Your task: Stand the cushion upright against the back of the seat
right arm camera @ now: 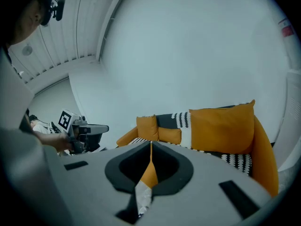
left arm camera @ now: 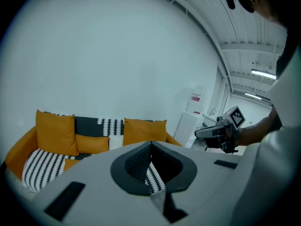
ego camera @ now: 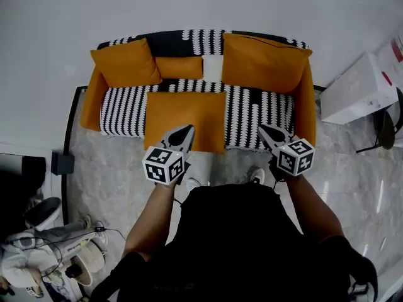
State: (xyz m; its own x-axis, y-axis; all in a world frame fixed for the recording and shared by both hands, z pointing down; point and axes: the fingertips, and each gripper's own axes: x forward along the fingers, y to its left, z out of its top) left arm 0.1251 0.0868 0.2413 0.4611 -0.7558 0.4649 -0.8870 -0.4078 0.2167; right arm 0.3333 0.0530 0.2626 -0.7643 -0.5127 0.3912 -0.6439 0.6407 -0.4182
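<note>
Left claw [ego camera: 181,135], right claw [ego camera: 269,133]: both clenched, empty, at sofa's [ego camera: 252,109] front edge. Orange cushion [ego camera: 184,115] lies flat on seat, 12 o'clock of left claw. White wall [ego camera: 189,5] behind; grey marble floor [ego camera: 107,168]; white box [ego camera: 359,87] at 3 o'clock.

White wall [ego camera: 189,5], grey marble floor [ego camera: 113,168], white box [ego camera: 359,90]

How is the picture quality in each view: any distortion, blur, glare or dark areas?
Head view: even light, sharp, no glare, the flat cushion clear, soft shadows only. Left gripper view: strong fisheye, black corners, ceiling lines curved, one ceiling lamp bright. Right gripper view: same fisheye and dark corners, the sofa bent at the edge.
</note>
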